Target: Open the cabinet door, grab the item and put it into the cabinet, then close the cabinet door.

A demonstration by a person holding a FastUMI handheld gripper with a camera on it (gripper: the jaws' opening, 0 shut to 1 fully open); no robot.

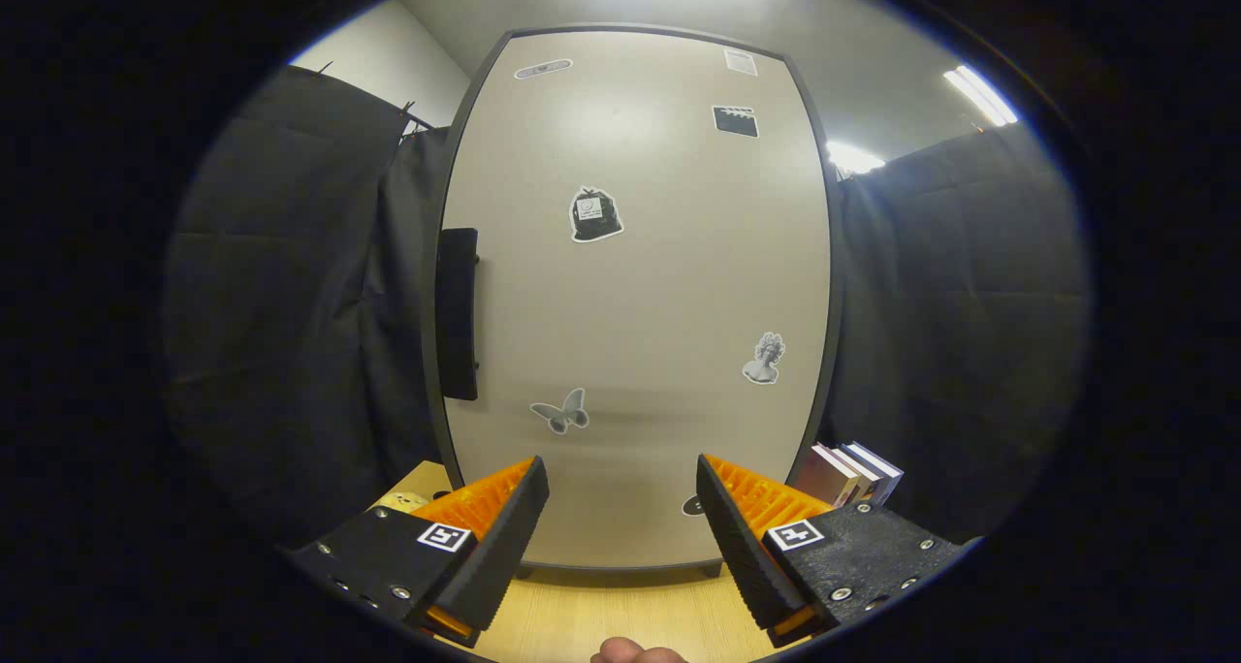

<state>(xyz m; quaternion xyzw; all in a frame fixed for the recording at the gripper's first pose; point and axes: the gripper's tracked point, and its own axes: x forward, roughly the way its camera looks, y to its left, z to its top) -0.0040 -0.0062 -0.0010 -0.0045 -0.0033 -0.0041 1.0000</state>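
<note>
The cabinet door [640,295] stands shut just ahead of the gripper [620,518], whose jaws gape wide, empty. It looks a stiff, smooth beige panel dotted with stickers; I judge it light to swing. The dark handle [457,312] on its left edge is the place to grip.

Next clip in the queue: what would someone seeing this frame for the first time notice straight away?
The tall pale cabinet door stands shut straight ahead beyond the open gripper, dotted with stickers such as a butterfly and a bust. A dark handle runs down the door's left edge. A few books lean beside the cabinet on the right, on the wooden tabletop.
</note>
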